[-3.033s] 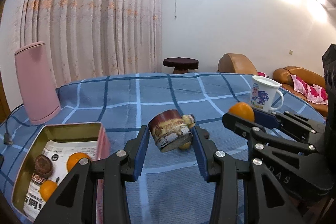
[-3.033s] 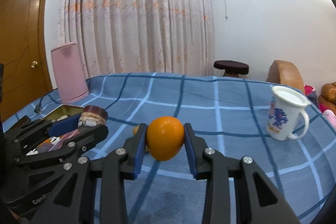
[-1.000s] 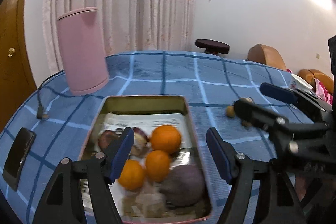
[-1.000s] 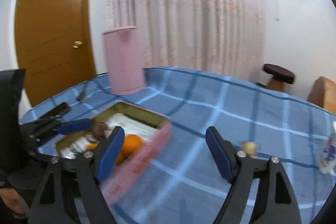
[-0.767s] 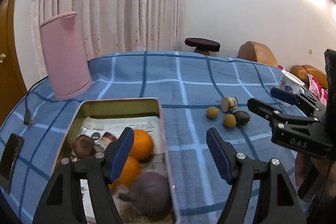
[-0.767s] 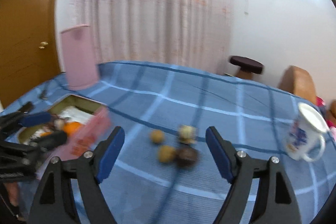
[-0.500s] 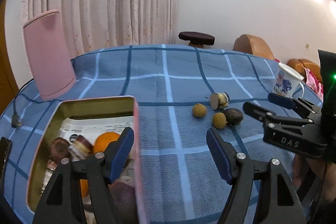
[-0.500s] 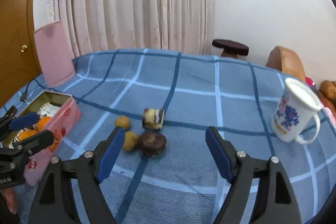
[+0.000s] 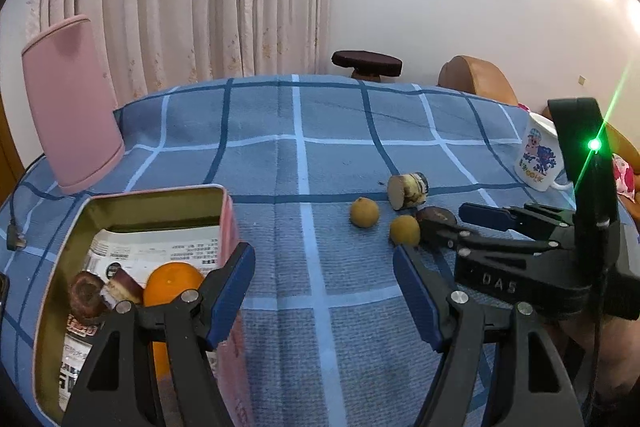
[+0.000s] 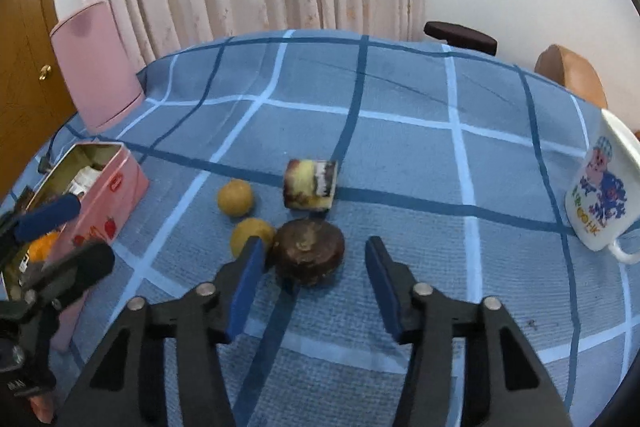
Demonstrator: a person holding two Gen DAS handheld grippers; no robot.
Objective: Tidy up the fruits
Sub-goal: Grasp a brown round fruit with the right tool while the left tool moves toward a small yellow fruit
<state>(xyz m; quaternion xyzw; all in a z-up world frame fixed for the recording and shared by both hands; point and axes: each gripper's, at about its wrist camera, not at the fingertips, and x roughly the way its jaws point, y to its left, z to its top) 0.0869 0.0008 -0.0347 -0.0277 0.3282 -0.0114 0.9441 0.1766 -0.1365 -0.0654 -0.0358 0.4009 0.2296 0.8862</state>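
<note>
Loose on the blue checked cloth lie a dark brown fruit (image 10: 309, 251), two small yellow fruits (image 10: 235, 197) (image 10: 252, 233) and a cut cylindrical piece (image 10: 310, 185). My right gripper (image 10: 314, 251) straddles the dark fruit with its jaws closing. The left pad is beside the fruit's edge and the right pad stands clear of it. My left gripper (image 9: 322, 259) hangs open and empty over bare cloth, just right of the pink tin (image 9: 230, 211). That tin holds an orange (image 9: 170, 281) and dark fruit pieces (image 9: 86, 293). In the left wrist view the right gripper (image 9: 444, 219) is at the dark fruit (image 9: 436, 215).
A tall pink bin (image 9: 72, 103) stands at the back left, with a cable plug (image 9: 16, 239) beside the tin. A white printed mug (image 10: 600, 195) sits at the right. Behind the table are a dark stool (image 9: 366, 61) and a brown sofa (image 9: 476, 79).
Both views swung right from the tin to the loose fruits. My right gripper dropped down around the dark fruit and its jaws narrowed. The left gripper's opening stayed wide.
</note>
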